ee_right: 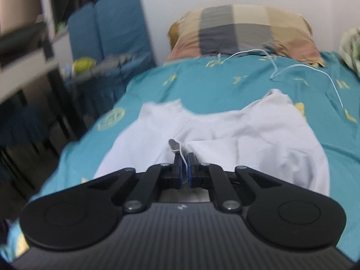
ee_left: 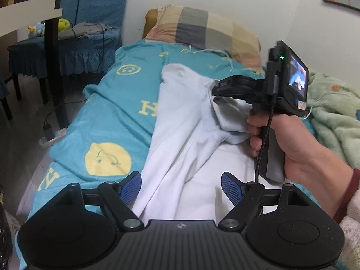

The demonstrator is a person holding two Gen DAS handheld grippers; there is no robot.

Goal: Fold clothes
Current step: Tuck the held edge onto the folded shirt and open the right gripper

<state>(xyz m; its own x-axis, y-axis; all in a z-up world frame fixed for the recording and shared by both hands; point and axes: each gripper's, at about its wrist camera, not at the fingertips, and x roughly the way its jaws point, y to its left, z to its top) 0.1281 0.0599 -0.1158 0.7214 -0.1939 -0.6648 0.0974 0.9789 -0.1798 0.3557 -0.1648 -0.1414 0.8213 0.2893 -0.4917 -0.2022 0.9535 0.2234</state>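
A white shirt (ee_left: 180, 121) lies lengthwise down the middle of the bed, on a teal sheet (ee_left: 117, 103) whose left edge drops to the floor. The right gripper (ee_right: 185, 166) is clenched on a fold of the shirt, lifting it so cloth hangs from the pinch; the person's hand (ee_left: 283, 139) grips its handle above the shirt's right side. The left gripper (ee_left: 181, 187) hovers over the near end of the shirt with its jaws spread wide, nothing between the blue pads (ee_left: 131, 186). Bare sheet shows left of the shirt and beyond its collar end. A plaid pillow (ee_right: 243, 31) lies at the bed's head against the wall, a thin white cable (ee_right: 303, 67) trailing from it across the sheet. A green blanket (ee_left: 335, 112) is bunched along the right side. Chairs (ee_left: 65, 47) stand close to the bed's left edge.
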